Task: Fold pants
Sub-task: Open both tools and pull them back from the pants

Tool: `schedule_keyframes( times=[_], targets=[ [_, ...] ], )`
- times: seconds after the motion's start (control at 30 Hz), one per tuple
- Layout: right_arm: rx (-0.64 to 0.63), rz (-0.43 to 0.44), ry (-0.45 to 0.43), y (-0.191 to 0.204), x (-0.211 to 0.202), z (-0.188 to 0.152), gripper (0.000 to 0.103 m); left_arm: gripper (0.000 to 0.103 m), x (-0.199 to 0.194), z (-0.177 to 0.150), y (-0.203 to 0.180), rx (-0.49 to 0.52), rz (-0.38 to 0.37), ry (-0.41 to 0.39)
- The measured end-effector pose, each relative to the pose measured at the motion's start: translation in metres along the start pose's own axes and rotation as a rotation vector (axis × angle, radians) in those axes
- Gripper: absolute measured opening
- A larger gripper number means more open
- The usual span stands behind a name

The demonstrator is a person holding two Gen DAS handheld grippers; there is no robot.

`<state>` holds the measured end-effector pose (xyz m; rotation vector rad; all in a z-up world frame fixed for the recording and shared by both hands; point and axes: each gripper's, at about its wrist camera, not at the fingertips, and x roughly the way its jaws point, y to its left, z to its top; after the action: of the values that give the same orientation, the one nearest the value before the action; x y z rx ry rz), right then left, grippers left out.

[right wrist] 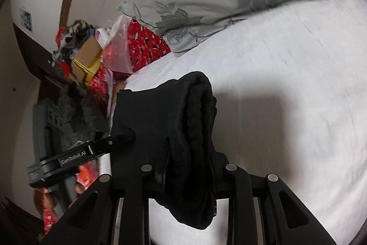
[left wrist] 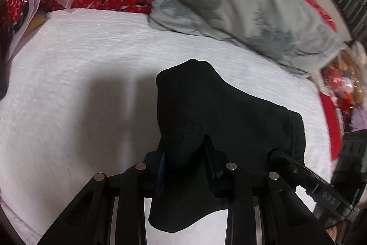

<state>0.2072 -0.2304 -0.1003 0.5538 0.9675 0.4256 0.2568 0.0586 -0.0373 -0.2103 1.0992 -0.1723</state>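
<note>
Black pants (left wrist: 183,121) up in air over white bed (left wrist: 80,66), not lying flat. Left gripper (left wrist: 183,160) pinches one end, right gripper (right wrist: 188,167) pinches other, thick bunched end. Both jaws narrow, cloth betw. them. Cloth stretches straight across betw. grippers, long way left-right. Neither nearer. Pillow (left wrist: 240,4) at far edge of bed.

Left gripper (left wrist: 183,167): matte black linkage arms, 4 round silver pins, blue pad on inner finger face. Right gripper (right wrist: 189,167): same black arms, 4 silver pins. White "GenRobot.AI" lettering on the left gripper's black side, "DAS" on the right gripper's.
</note>
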Motion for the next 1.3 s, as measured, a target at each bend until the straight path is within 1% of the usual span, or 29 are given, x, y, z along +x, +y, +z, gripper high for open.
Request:
schedule_keyframes(
  times=[0.07, 0.1, 0.13, 0.17, 0.2, 0.23, 0.27, 0.33, 0.37, 0.47, 0.5, 0.53, 0.57, 0.6, 0.63, 0.7, 0.8, 0.87, 0.9, 0.93, 0.97, 1.03, 1.07, 1.13, 1.17, 1.3],
  targets=[
    [-0.011, -0.043, 0.023, -0.003, 0.02, 0.005, 0.027, 0.033, 0.028, 0.003, 0.002, -0.014, 0.042, 0.041],
    [-0.013, -0.064, 0.037, -0.007, 0.03, 0.004, 0.027, 0.037, 0.041, 0.002, 0.004, -0.024, 0.065, 0.062],
    [-0.012, -0.084, 0.046, -0.012, 0.037, 0.004, 0.03, 0.041, 0.051, 0.0, 0.007, -0.035, 0.074, 0.077],
    [-0.003, -0.086, 0.048, -0.018, 0.04, 0.002, 0.033, 0.048, 0.057, -0.003, 0.012, -0.052, 0.066, 0.075],
    [0.016, -0.073, 0.046, -0.026, 0.04, 0.001, 0.036, 0.06, 0.057, -0.007, 0.015, -0.071, 0.063, 0.055],
    [0.037, -0.067, 0.04, -0.032, 0.037, 0.0, 0.043, 0.066, 0.056, -0.008, 0.017, -0.08, 0.07, 0.04],
    [0.051, -0.063, 0.034, -0.037, 0.034, 0.0, 0.047, 0.072, 0.056, -0.01, 0.018, -0.086, 0.077, 0.029],
    [0.071, -0.047, 0.018, -0.043, 0.021, 0.001, 0.047, 0.072, 0.052, -0.015, 0.018, -0.095, 0.075, 0.006],
    [0.068, -0.05, 0.0, -0.044, 0.011, 0.0, 0.048, 0.07, 0.045, -0.022, 0.021, -0.102, 0.094, -0.023],
    [0.019, -0.114, -0.05, -0.034, -0.016, -0.006, 0.05, 0.071, 0.026, -0.044, 0.016, -0.108, 0.132, -0.075],
    [0.002, -0.147, -0.057, -0.029, -0.024, -0.009, 0.051, 0.074, 0.021, -0.051, 0.013, -0.112, 0.142, -0.082],
    [-0.014, -0.185, -0.06, -0.024, -0.031, -0.015, 0.059, 0.077, 0.017, -0.059, 0.011, -0.118, 0.142, -0.087],
    [-0.026, -0.213, -0.059, -0.021, -0.035, -0.019, 0.07, 0.081, 0.011, -0.071, 0.006, -0.124, 0.135, -0.09],
    [-0.049, -0.254, -0.055, -0.016, -0.04, -0.028, 0.074, 0.082, 0.007, -0.079, 0.003, -0.126, 0.133, -0.092],
    [-0.071, -0.284, -0.051, -0.012, -0.042, -0.035, 0.077, 0.082, 0.003, -0.088, -0.001, -0.12, 0.135, -0.09],
    [-0.116, -0.35, -0.033, -0.006, -0.048, -0.053, 0.079, 0.082, -0.003, -0.106, -0.012, -0.089, 0.157, -0.075],
    [-0.107, -0.424, -0.022, -0.003, -0.056, -0.073, 0.086, 0.082, -0.02, -0.128, -0.022, -0.053, 0.196, -0.066],
    [-0.089, -0.474, -0.052, 0.0, -0.066, -0.085, 0.093, 0.082, -0.032, -0.14, -0.026, -0.054, 0.215, -0.076],
    [-0.09, -0.516, -0.077, 0.003, -0.072, -0.091, 0.096, 0.082, -0.035, -0.144, -0.027, -0.06, 0.214, -0.079],
    [-0.093, -0.549, -0.091, 0.007, -0.077, -0.095, 0.103, 0.082, -0.039, -0.149, -0.028, -0.068, 0.209, -0.084],
    [-0.106, -0.572, -0.11, 0.011, -0.083, -0.101, 0.103, 0.082, -0.042, -0.154, -0.028, -0.079, 0.206, -0.089],
    [-0.135, -0.569, -0.142, 0.02, -0.092, -0.107, 0.103, 0.082, -0.048, -0.162, -0.03, -0.097, 0.207, -0.106],
    [-0.143, -0.56, -0.168, 0.024, -0.099, -0.111, 0.103, 0.082, -0.052, -0.167, -0.031, -0.103, 0.212, -0.115],
    [-0.145, -0.527, -0.186, 0.029, -0.106, -0.114, 0.103, 0.082, -0.056, -0.172, -0.035, -0.097, 0.223, -0.126],
    [-0.144, -0.513, -0.191, 0.031, -0.11, -0.116, 0.103, 0.082, -0.059, -0.177, -0.038, -0.086, 0.234, -0.134],
    [-0.168, -0.525, -0.188, 0.038, -0.112, -0.116, 0.103, 0.082, -0.068, -0.185, -0.05, -0.041, 0.275, -0.166]
  ],
)
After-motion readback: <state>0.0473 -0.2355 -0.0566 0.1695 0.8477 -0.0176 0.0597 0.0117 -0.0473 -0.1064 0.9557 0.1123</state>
